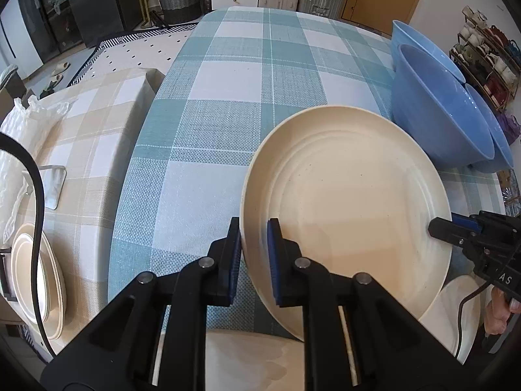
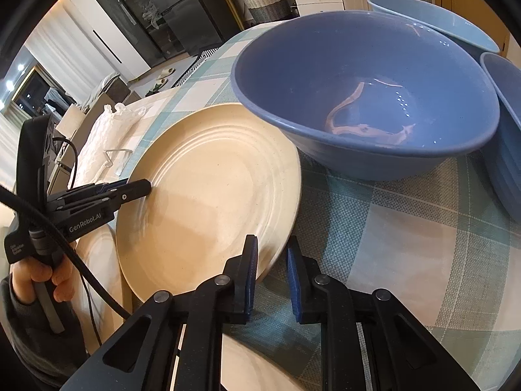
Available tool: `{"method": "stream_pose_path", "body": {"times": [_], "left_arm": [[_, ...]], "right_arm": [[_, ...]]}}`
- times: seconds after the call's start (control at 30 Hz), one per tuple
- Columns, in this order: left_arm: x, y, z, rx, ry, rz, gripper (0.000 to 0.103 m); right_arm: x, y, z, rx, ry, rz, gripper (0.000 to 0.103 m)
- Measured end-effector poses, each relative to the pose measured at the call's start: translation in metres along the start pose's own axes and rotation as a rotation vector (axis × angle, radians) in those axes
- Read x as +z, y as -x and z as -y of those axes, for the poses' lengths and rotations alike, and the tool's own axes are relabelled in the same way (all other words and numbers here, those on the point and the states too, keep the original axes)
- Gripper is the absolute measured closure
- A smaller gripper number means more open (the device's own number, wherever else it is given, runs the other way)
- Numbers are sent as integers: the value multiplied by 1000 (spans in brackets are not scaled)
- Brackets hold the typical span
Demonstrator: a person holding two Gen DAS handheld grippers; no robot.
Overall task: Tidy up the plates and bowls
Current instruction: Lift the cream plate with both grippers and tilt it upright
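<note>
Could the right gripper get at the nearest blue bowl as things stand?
Probably not yet: the right gripper is shut on the cream plate's rim. The blue bowl sits just beyond, nothing between.

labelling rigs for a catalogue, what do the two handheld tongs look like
Both tongs are matte black scissor linkages with silver pivot pins and blue pads. The left tongs read "GenRobot.AI" in white and trail a black cable. A dark grey sleeve covers that wrist.

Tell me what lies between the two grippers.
The cream plate spans the whole stretch: the left gripper pinches one edge, the right gripper the opposite edge. Both wrist views show it, with nothing else between.
</note>
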State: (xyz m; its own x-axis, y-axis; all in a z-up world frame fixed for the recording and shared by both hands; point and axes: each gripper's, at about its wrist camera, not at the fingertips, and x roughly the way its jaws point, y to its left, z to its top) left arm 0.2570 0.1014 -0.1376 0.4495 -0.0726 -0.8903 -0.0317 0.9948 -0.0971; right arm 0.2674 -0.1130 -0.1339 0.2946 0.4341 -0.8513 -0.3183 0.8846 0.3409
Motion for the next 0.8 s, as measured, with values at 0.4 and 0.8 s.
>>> {"method": "stream_pose_path", "body": {"times": [0.4, 0.8], "left_arm": [[-7, 40, 4, -8, -3, 69, 92], [-27, 75, 19, 13, -50, 111, 92]], "right_arm": [[-7, 35, -7, 33, 13, 56, 86], [-20, 70, -11, 44, 26, 77, 86]]}}
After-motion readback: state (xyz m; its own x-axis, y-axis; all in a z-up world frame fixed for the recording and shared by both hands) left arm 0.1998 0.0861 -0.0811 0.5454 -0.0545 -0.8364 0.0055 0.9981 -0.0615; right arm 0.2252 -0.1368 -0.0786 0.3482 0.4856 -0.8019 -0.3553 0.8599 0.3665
